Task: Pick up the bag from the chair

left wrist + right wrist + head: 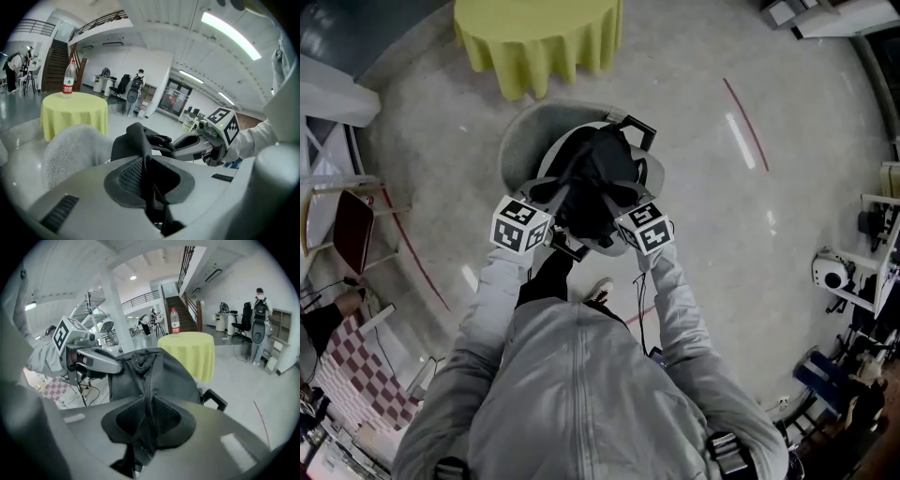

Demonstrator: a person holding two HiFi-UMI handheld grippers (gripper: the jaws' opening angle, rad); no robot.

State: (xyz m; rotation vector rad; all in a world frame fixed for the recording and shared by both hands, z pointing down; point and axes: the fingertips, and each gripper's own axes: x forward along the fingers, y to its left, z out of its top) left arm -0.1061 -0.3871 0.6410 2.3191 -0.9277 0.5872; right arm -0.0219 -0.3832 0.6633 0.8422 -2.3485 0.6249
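Two pinches of black fabric: one in the left gripper [147, 187], one in the right gripper [143, 427], jaws closed onto a fold, tips buried in cloth. Holds the bag [595, 183] over the grey chair [517, 141], seat hidden underneath; lifted or resting, cannot tell. Beyond, yellow-draped table [539, 42], far edge cut off in head view, bottle [69, 77] on top.

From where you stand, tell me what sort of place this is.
Probably a big open hall, part office, part workshop: a staircase climbs to a railed balcony, a round table in a yellow cloth stands on bare floor, and an office chair sits by the far wall.
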